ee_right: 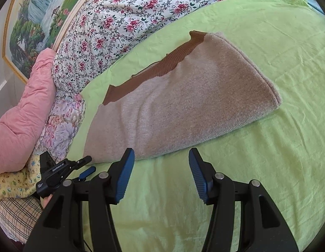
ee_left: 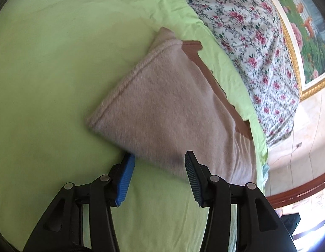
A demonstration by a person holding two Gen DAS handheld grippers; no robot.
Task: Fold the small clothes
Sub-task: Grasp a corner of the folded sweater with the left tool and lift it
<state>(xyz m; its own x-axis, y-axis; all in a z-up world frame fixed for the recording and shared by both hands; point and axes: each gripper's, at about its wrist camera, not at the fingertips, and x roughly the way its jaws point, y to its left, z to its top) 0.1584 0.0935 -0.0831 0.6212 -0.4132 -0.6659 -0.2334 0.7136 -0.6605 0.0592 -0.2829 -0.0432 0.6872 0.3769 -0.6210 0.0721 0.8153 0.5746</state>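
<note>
Sweater, grey with brown ribbing, is laid folded on the green bed sheet; left claw and right claw are held apart and empty at its near edge.

Bright daylight, soft shadows (fisheye-warped edges), slight blur.

- The folded sweater ahead of the tongs is pale beige-pink with brown ribbed trim.
- The sheet beneath the tongs is lime green.
- The quilt beyond the sweater is white with red-pink flowers.
- The padded cover to the left is pink.
- The right gripper is black with blue pads.
</note>
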